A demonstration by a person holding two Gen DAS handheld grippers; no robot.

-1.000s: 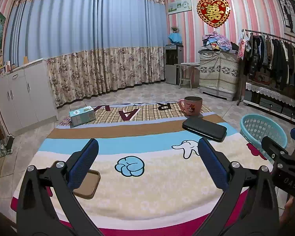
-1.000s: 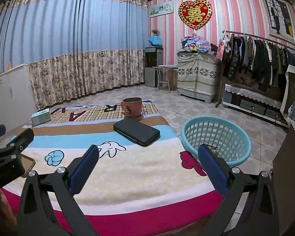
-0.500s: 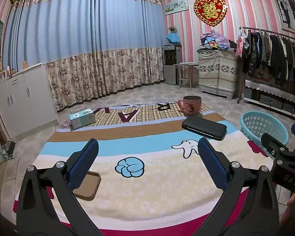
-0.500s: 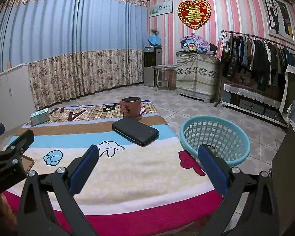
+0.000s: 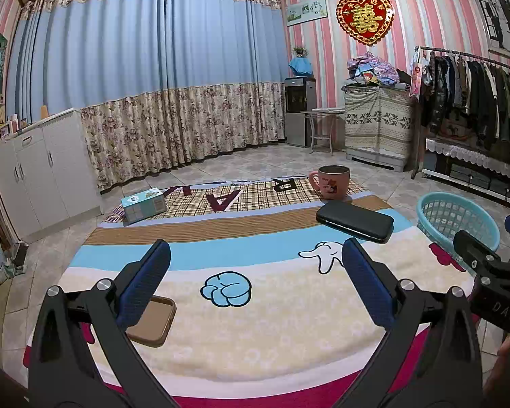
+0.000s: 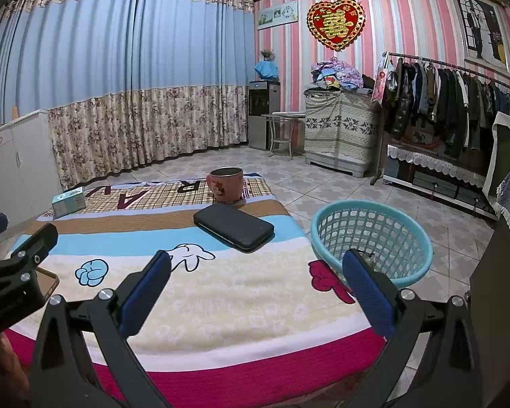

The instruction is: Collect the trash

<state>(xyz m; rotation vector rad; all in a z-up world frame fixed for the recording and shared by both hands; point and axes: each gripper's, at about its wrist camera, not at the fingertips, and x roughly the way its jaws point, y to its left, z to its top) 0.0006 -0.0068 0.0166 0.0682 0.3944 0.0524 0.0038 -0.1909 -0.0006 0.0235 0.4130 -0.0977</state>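
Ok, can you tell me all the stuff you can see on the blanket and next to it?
blanket: one, striped with cartoon prints, spread underneath
mug: one, pink, far end of blanket
case: one, black, flat, near the mug
box: one, teal, far left
tray: one, brown, near left edge
basket: one, turquoise, on the floor to the right
left gripper: one, black, blue pads, jaws open
right gripper: one, same, jaws open

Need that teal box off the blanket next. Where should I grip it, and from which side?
Judging by its pose, take the teal box across its short width, left gripper descending from above. It lies flat on the blanket at the far left, long side roughly facing the camera, with clear space around it.
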